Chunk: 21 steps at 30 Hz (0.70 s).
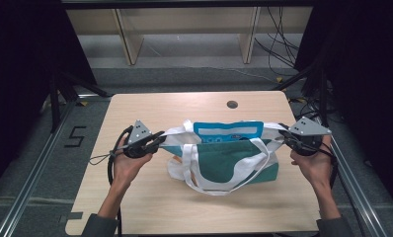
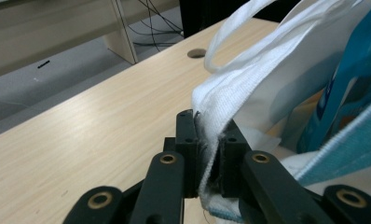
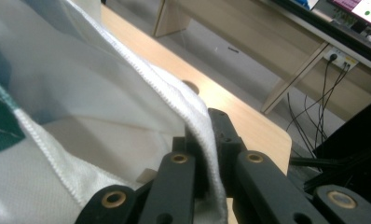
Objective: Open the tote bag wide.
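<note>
Left tool (image 1: 157, 139) clenching the white rim at one end of the tote bag (image 1: 224, 160); right tool (image 1: 285, 133) clenching the opposite end. I am holding the bag stretched between them mid-bench (image 1: 135, 108), long axis running side to side, blue box (image 1: 228, 131) standing inside.

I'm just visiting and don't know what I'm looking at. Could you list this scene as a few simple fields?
Setting: wooden table, person's hands entering from the near edge
Main object: tote bag, teal and white, white handles
Left gripper: shut on the bag's left edge
Right gripper: shut on the bag's right edge
Bag state: held between both grippers, mouth upward
Inside bag: blue item sticking up
Table feature: round hole near far edge
</note>
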Each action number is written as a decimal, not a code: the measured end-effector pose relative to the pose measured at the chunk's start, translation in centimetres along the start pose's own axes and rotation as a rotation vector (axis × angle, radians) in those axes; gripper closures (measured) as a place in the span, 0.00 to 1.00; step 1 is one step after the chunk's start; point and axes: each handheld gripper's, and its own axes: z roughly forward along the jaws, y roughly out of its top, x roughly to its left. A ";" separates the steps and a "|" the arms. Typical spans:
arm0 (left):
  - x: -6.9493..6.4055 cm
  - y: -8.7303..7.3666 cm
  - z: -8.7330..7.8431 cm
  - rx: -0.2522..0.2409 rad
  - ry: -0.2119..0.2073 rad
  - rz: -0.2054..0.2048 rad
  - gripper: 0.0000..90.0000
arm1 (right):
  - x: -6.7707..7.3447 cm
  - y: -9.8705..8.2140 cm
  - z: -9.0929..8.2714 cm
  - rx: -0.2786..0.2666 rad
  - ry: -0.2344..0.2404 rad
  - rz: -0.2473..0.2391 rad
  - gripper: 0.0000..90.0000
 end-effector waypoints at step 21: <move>-2.2 -5.0 4.3 0.188 -0.102 0.015 0.91 | 1.4 -4.1 2.6 0.135 0.111 -0.029 0.98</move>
